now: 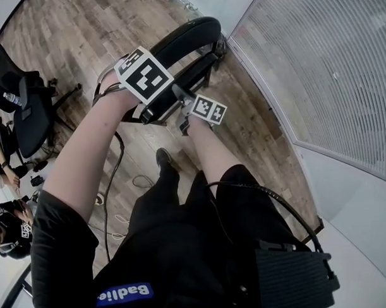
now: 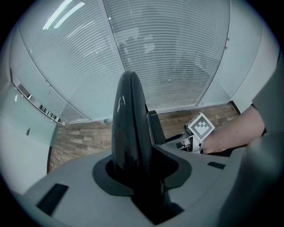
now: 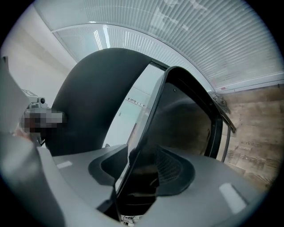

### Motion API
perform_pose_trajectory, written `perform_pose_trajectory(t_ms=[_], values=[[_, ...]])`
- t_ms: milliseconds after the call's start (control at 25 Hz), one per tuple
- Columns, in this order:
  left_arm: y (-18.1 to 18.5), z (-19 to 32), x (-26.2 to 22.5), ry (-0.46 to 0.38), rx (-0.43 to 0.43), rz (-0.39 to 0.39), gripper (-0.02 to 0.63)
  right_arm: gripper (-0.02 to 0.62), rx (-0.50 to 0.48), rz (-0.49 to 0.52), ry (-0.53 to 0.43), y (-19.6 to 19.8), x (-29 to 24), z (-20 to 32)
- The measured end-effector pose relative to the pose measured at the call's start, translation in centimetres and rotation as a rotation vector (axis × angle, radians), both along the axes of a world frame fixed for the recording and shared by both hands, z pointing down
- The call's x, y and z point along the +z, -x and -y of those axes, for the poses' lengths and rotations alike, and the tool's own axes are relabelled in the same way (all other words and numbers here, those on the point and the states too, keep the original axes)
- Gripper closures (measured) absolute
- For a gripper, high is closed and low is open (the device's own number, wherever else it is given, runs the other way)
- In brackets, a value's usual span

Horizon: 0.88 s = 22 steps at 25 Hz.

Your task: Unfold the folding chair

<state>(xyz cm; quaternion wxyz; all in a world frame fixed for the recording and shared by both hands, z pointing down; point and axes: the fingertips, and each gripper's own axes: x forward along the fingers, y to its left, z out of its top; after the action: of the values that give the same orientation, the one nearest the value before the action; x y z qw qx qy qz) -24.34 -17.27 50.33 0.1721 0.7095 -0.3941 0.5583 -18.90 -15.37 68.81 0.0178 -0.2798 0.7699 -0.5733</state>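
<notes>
The folding chair [image 1: 196, 31] stands folded on the floor [image 1: 71, 26] at 12 o'clock, backrest rim [image 2: 128, 119] running toward 1 o'clock. Left tongs [image 2: 138, 177] pinch that rim; right tongs [image 3: 133, 184], at their 4 o'clock, stand spread around the seat edge [image 3: 151, 111], likely the part to swing down.

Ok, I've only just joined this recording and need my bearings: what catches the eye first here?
A black folding chair, folded flat, stands on the wood floor beside the blind-covered glass wall, at the top centre of the head view. The left gripper is clamped on the chair's curved backrest. The right gripper has its jaws apart around a thin edge of the chair.
</notes>
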Motion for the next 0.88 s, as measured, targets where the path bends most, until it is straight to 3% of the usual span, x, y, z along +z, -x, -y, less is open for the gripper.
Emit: perform_pose_trajectory(t_ms=[160, 280, 880], values=[[-0.1, 0.0, 0.0, -0.001, -0.001, 0.001, 0.494, 0.441, 0.003, 0.016, 0.006, 0.7, -0.2, 0.8], [-0.2, 0.0, 0.0, -0.002, 0.000, 0.004, 0.494, 0.499, 0.013, 0.024, -0.001, 1.0, -0.6, 1.3], [-0.6, -0.4, -0.1, 0.002, 0.002, 0.001, 0.491, 0.517, 0.025, 0.090, -0.027, 0.1, -1.0, 0.5]])
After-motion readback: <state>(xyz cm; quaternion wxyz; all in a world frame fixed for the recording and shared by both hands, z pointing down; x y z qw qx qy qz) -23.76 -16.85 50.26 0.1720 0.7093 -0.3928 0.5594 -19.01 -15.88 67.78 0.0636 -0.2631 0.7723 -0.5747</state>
